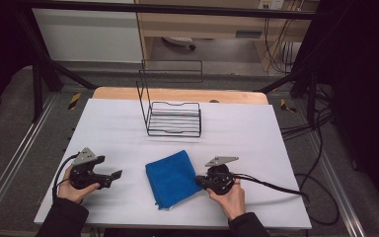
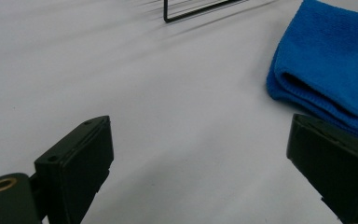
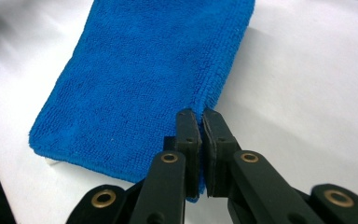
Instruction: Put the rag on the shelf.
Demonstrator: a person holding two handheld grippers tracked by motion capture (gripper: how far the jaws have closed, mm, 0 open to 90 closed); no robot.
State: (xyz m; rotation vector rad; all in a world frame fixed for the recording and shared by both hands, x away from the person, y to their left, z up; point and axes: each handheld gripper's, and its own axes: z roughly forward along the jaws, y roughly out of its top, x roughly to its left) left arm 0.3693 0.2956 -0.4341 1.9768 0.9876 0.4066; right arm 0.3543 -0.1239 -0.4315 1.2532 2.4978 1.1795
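Table [image 1: 256,133] w/ white cover, wood edge showing at far side; grey floor and dangling cables around it, black frame bars overhead, pale cabinet at back of room.

Black wire rack [image 1: 173,116] standing upright toward far middle of table, tall back frame on its left side. Seen whole in high view; in left gripper view just one bottom corner [image 2: 193,13] at top edge.

Blue cloth [image 1: 171,178], folded, lying flat near front middle of table, betw. the two hands. Right gripper view gives terry texture close up [image 3: 140,79] and a folded edge running toward the tongs; left gripper view shows rolled fold at cloth's side [image 2: 328,70], layers visible.

Left hand [image 1: 71,190] low at front left, resting on table, forearm in dark sleeve coming from bottom. Right hand [image 1: 232,197] at front right, just beside cloth, cable trailing off to the right.

Left tongs [image 1: 116,174] released, jaws wide apart, pointing right toward cloth, near but not touching; bare white cover betw. them in left gripper view [image 2: 200,163].

Right tongs [image 1: 199,180] clenched on cloth's near-right edge; in right gripper view [image 3: 200,122] jaws pressed together w/ blue fabric pinched betw. them.
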